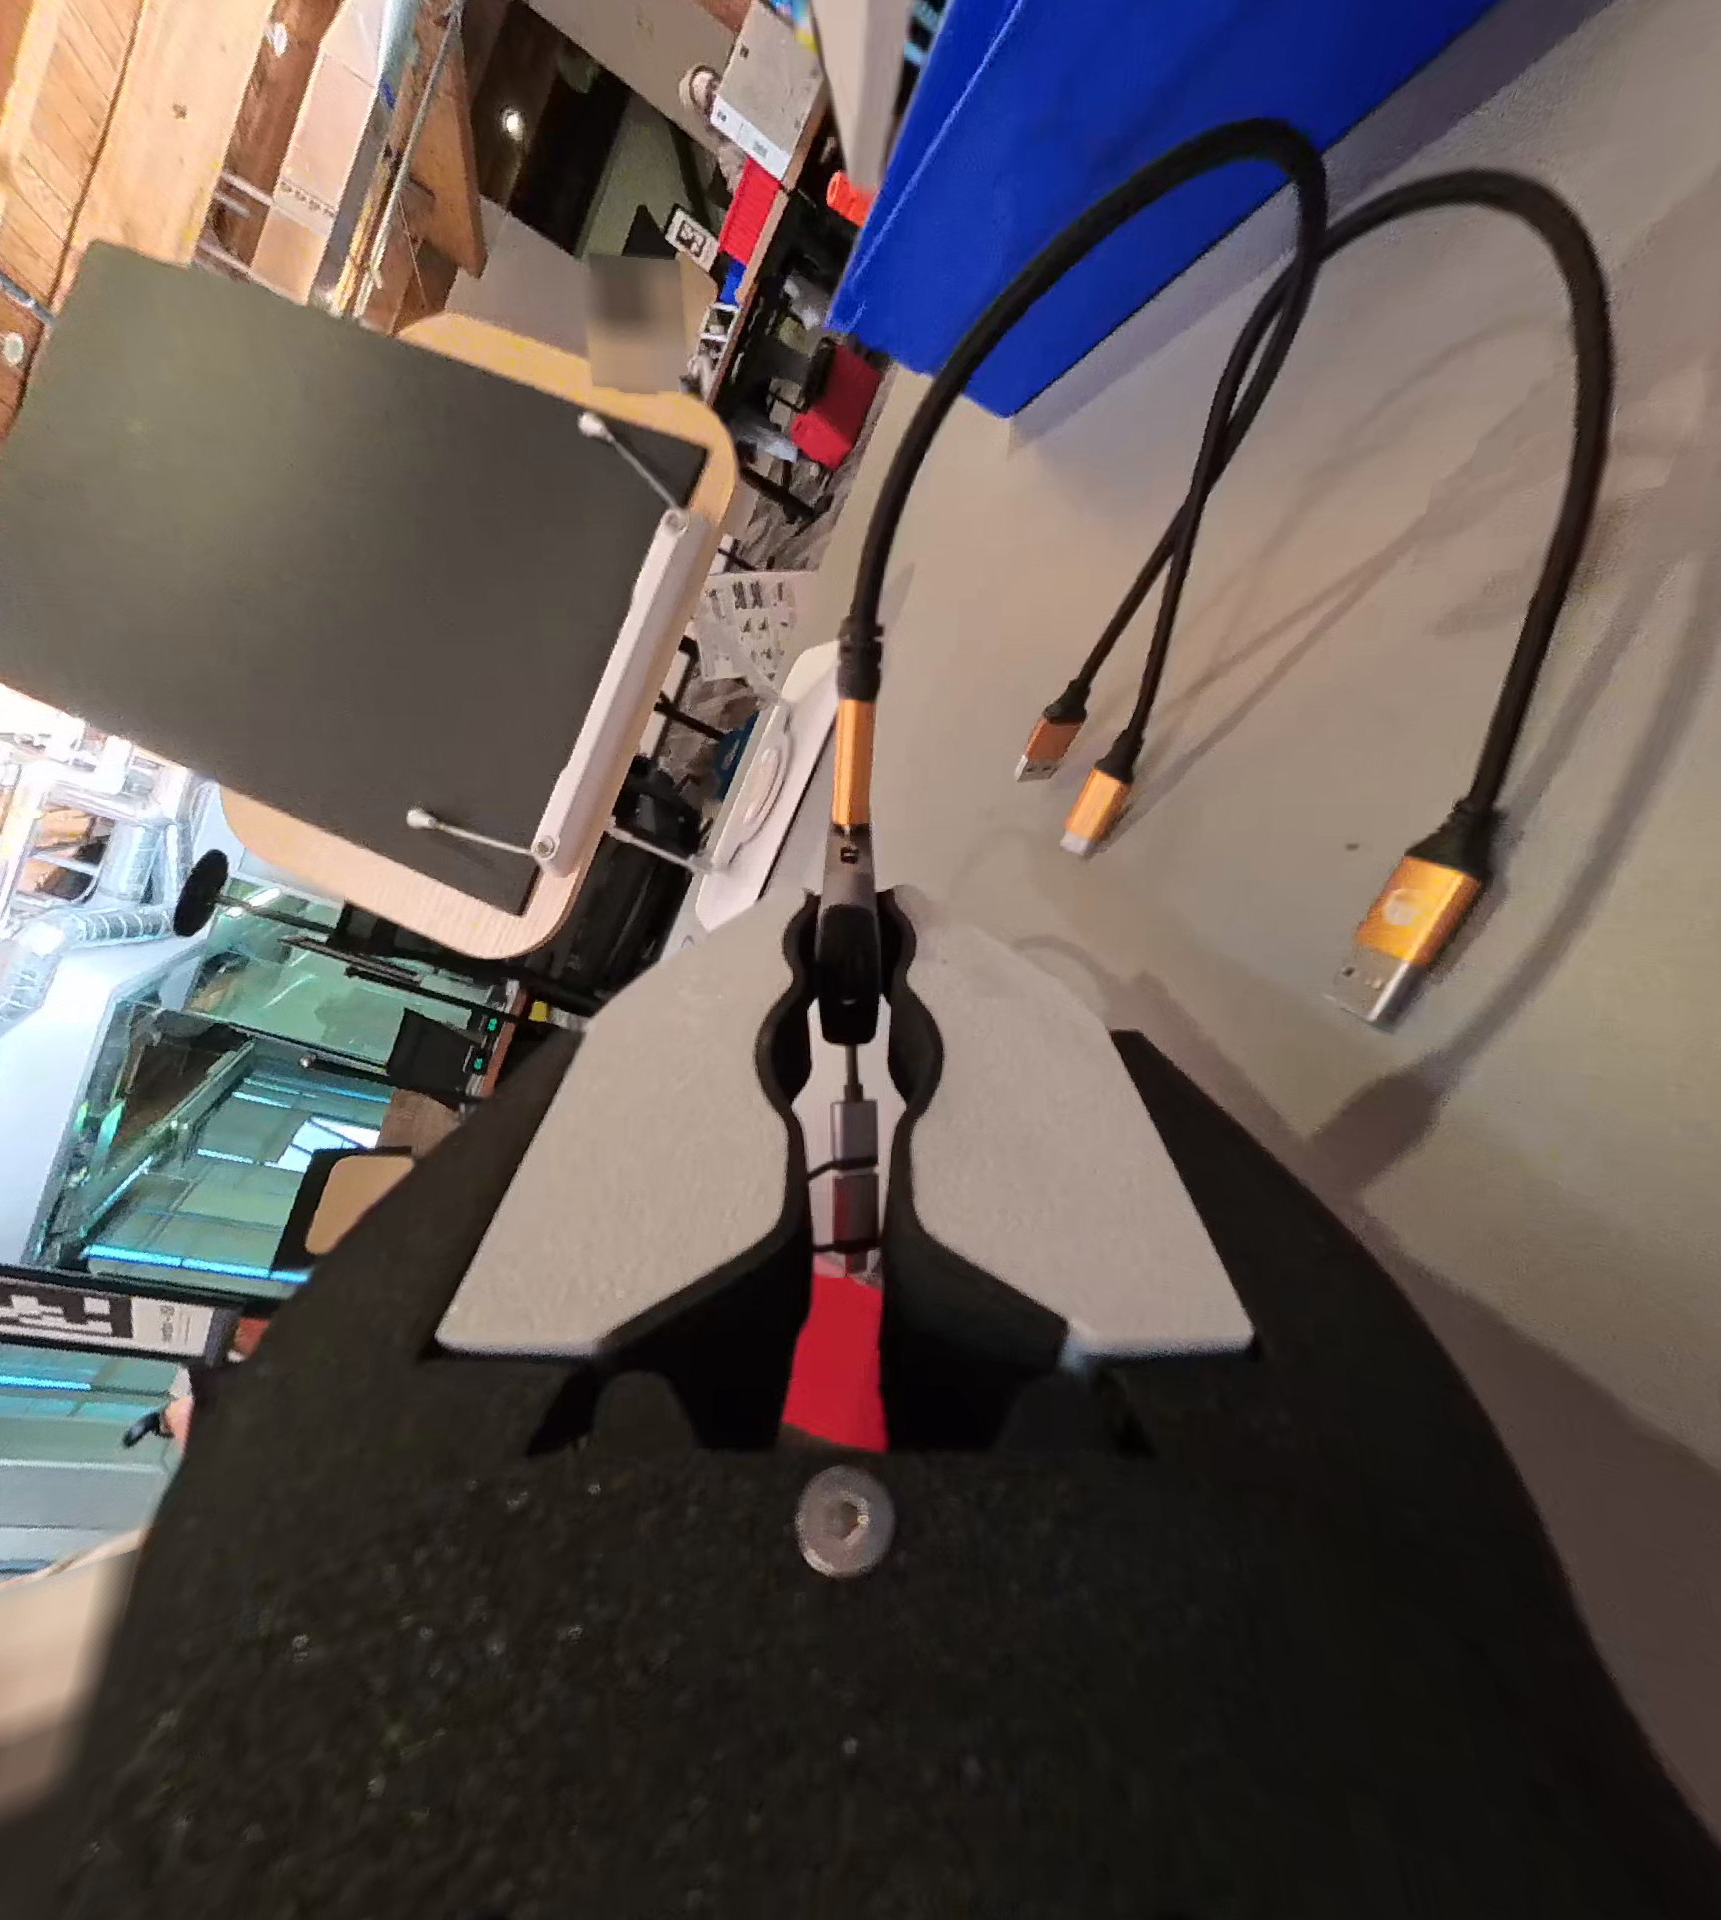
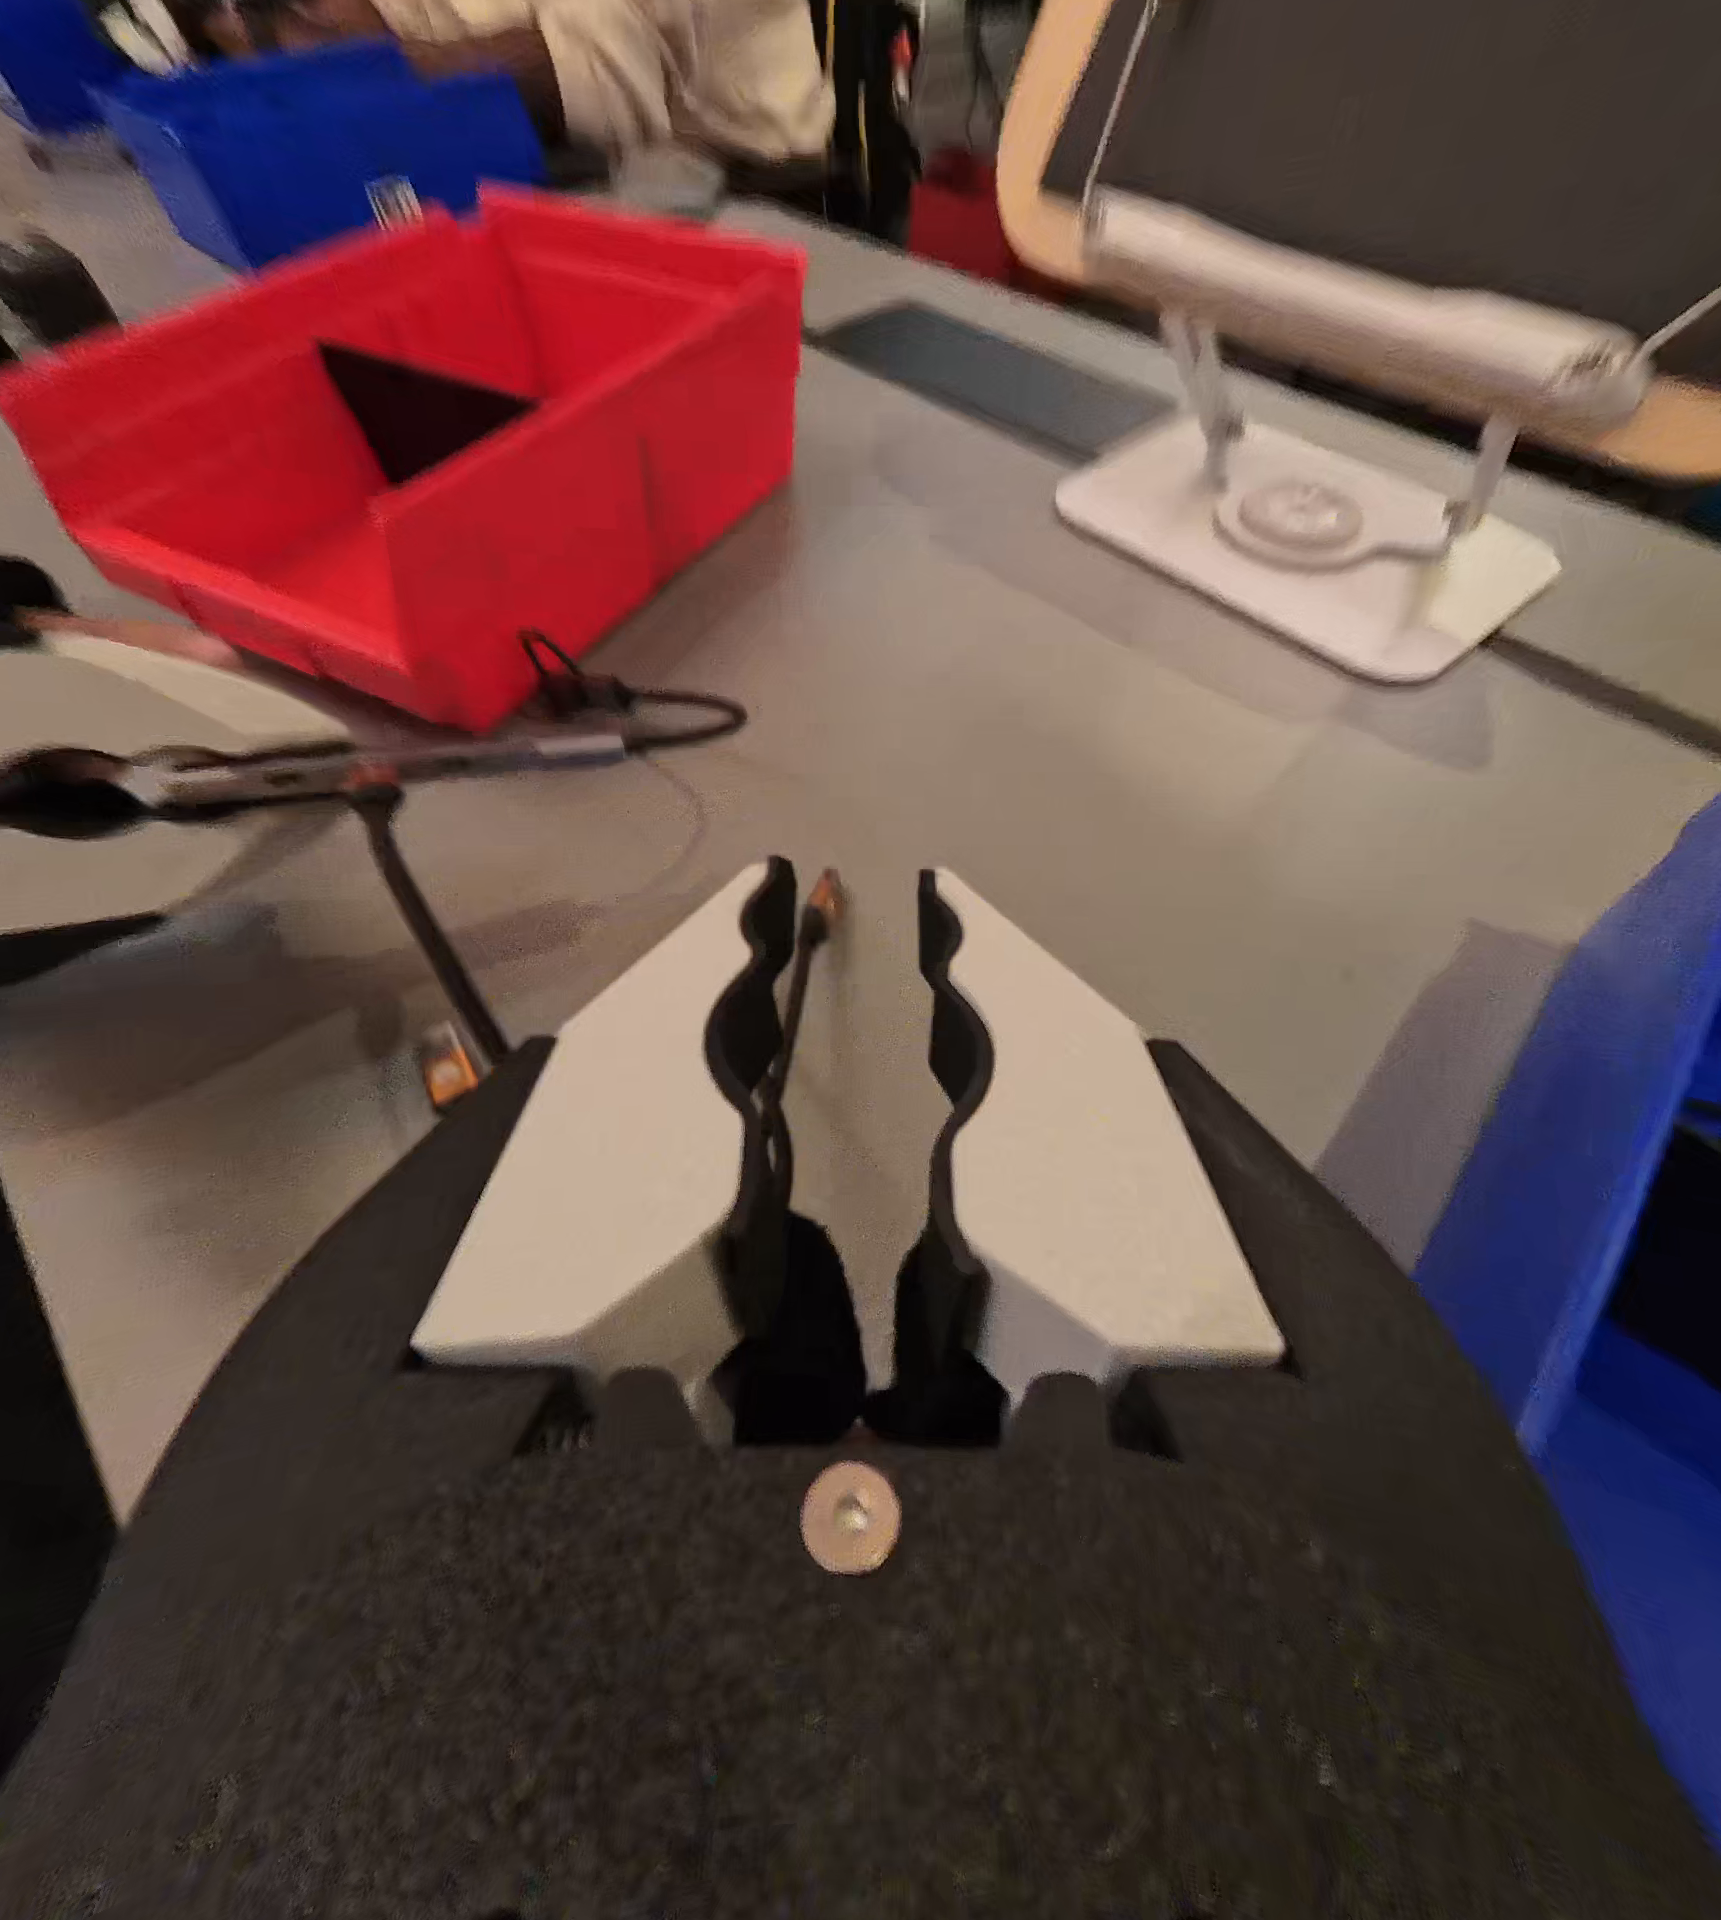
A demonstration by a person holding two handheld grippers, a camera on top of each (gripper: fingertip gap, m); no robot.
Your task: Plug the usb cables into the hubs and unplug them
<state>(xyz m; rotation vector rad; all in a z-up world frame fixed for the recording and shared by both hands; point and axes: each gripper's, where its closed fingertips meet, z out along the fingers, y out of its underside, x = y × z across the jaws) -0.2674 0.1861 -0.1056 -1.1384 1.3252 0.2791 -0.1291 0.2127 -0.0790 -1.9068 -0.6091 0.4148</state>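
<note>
Matt grey counter (image 1: 1355,623), smooth with a faint sheen. Black braided-cloth usb cables (image 1: 1583,416) with orange brushed-metal plug shells (image 1: 1417,904) and bare silver metal tips. Slim grey metal hub (image 2: 482,764), satin finish, far left in the right wrist view. Left gripper (image 1: 848,935): rough, grainy black plastic body, smooth matt grey fingers (image 1: 669,1143), black rubbery wavy pads. Right gripper (image 2: 856,904), same build. Red bin (image 2: 440,436) and blue bin (image 1: 1095,156): matt, fabric-like walls. White stand (image 2: 1303,540): smooth glossy plastic base. Pale wood-edged board (image 1: 336,561), matt dark face.
</note>
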